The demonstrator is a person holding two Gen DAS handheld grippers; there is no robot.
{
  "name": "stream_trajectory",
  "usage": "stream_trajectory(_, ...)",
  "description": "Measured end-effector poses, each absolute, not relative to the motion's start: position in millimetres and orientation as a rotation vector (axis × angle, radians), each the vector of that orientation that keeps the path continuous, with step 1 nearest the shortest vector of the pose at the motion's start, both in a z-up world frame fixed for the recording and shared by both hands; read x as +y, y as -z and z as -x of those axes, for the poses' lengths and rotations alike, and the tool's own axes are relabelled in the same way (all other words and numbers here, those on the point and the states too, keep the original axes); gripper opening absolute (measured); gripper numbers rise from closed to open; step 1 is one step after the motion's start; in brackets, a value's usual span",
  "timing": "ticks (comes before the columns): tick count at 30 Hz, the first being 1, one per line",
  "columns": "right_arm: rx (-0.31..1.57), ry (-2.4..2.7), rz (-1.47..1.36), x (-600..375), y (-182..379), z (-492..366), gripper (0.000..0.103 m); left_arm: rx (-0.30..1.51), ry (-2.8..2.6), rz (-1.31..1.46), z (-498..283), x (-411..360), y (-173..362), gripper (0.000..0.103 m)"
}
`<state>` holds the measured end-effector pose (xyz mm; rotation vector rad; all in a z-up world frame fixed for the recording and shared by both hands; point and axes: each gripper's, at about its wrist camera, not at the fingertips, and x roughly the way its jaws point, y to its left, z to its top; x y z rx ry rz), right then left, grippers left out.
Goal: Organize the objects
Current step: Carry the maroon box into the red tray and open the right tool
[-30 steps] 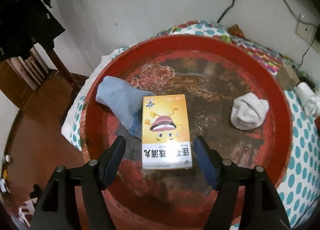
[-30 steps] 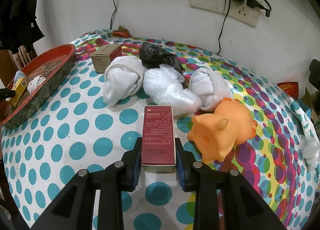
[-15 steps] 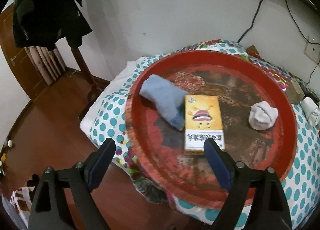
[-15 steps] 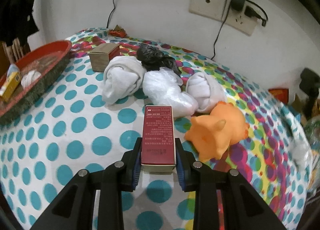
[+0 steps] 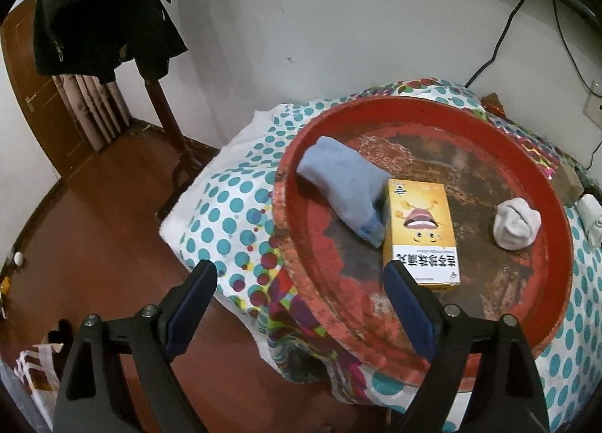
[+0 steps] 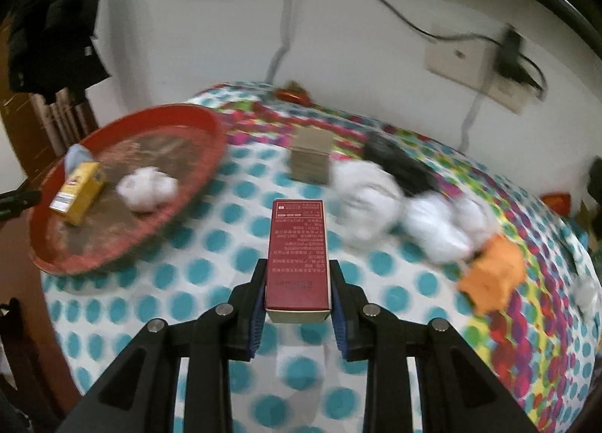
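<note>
the left gripper [image 5: 299, 284] had just let go of the yellow box [image 5: 419, 231] and pulled back from it. a second before, its fingers stood either side of that box on the red tray [image 5: 432, 109]; now its jaws, which had been opening within that second, hung wide with nothing between them, out past the tray's near rim and partly over the floor. the box lay flat on the tray floor, one long edge resting on the blue sock [image 5: 340, 179], with the white sock ball [image 5: 517, 224] well apart on the far side. that drop looked finished.

the right gripper [image 6: 298, 282] was clenched on the dark red box [image 6: 299, 244], pads pressed to both long sides. where the box had earlier hung close over the dotted cloth [image 6: 210, 241] next to the orange toy [image 6: 493, 276], it was now raised and swung toward the tray, which had come much nearer on the left of that view. the blur there fitted a fast carry.

by my reading, one item was stowed and the next was on its way. the white bundles [image 6: 370, 197], the black bag [image 6: 404, 163], the brown box [image 6: 312, 154] and the toy were yet to be sorted. the open patch between the yellow box and the sock ball looked the likeliest landing spot, provided the left gripper stood clear.
</note>
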<state>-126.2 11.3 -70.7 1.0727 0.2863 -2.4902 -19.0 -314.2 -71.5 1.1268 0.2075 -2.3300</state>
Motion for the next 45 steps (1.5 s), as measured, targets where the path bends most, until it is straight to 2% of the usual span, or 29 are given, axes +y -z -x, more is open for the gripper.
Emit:
stream_trajectory(10, 0.37, 2.317, -0.991, -99.7, 53.8, 108.3, 0.03, 0.231, 2.305, -1.1, 11.5, -330.0, 65.6, 0.089)
stream_trajectory(21, 0.451, 2.19, -1.044, -186.2, 73.9, 101.8, 0.03, 0.289, 2.271, -1.105, 5.9, -349.4, 68.6, 0.089)
stream_trajectory(45, 0.472, 2.171, -1.118, -214.2, 96.4, 109.8, 0.03, 0.38, 2.219, -1.105, -1.5, -372.2, 74.6, 0.089)
